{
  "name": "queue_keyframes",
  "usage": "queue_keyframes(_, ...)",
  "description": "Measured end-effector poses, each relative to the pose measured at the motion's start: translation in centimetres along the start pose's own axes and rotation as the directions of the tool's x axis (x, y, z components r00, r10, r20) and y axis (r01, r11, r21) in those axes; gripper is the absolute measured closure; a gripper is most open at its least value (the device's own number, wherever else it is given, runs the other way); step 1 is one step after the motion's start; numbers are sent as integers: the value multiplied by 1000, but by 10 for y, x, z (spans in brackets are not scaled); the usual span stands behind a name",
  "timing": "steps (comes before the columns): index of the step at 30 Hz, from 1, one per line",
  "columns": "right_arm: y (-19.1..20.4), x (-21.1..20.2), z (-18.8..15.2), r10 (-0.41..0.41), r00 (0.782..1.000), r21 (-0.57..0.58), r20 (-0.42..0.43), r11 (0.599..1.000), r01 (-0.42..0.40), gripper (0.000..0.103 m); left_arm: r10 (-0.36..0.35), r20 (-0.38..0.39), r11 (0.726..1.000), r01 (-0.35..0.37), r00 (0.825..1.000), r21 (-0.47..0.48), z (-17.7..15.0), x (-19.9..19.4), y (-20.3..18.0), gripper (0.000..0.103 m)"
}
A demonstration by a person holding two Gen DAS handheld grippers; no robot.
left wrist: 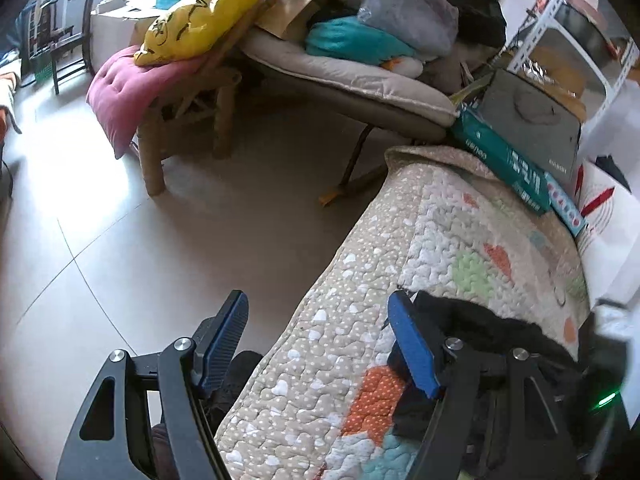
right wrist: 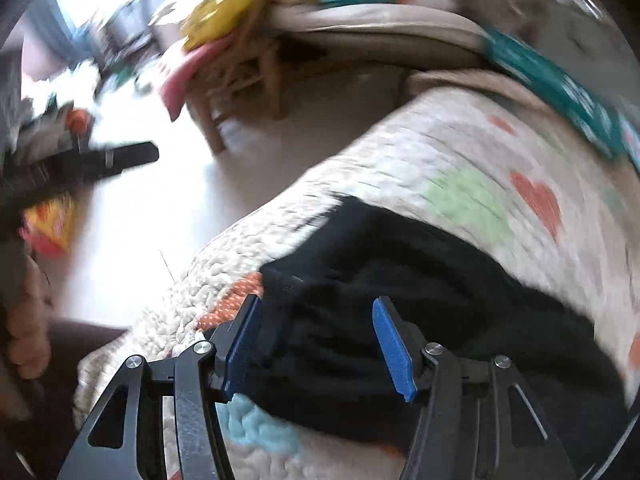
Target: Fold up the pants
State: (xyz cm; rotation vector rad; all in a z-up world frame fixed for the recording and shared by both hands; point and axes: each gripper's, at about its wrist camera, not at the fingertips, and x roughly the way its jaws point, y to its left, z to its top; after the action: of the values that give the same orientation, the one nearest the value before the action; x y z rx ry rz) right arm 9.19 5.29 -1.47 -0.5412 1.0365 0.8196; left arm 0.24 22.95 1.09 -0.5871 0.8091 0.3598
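Across the lower right of both wrist views lay a quilted bedspread (left wrist: 440,240), beige and white with coloured hearts, its edge dropping to a pale tiled floor (left wrist: 120,220). Beyond it stood a wooden chair (left wrist: 188,120) bearing a pink cushion (left wrist: 120,92) and a yellow pillow (left wrist: 200,20), and beside that a padded lounger (left wrist: 360,80) heaped with clothes and bags. A teal box (left wrist: 508,164) rested at the far end of the quilt.

On the bedspread lay the black pants (right wrist: 400,280), bunched and creased, near the quilt's floor-side edge.

The left gripper (left wrist: 320,344) pointed steeply downward, straddling the bed's edge: its left finger hung over the floor, while its right finger sat over the quilt against the near end of the dark cloth. Its jaws stood apart with nothing pinched between the blue pads (left wrist: 412,344).

The right gripper (right wrist: 316,344) also tilted sharply down, poised directly over the pants. Its view was smeared with motion blur. Its jaws were spread, both blue pads (right wrist: 394,352) showing clear of the fabric, which lay beneath and between them; no cloth was clamped.

At the left edge of the right wrist view, a person's hand (right wrist: 24,332) showed, blurred, below the dark frame of the other gripper (right wrist: 80,164).
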Motion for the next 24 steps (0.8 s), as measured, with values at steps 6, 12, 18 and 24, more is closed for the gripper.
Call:
queue_keyframes(6,1,22,14,2,998,11,-58,1000,-1,90,-22,9,998,22,1000,-52,7,-8,9,31)
queue_keyframes(12,-27,-3,47,-15,998,145,64,989,6,90,-31,35,994,35,999,-105,13,-11,12,31)
queue_keyframes(18,-32,39,80,-51,998,143,-23,988,54,89,-18,26,993,21,1000,-116,13,-8,15,31)
queue_keyframes(24,-41,48,82,4,1000,240,-14,971,0,64,37,61,996,-32,997,-78,10,-3,5,31)
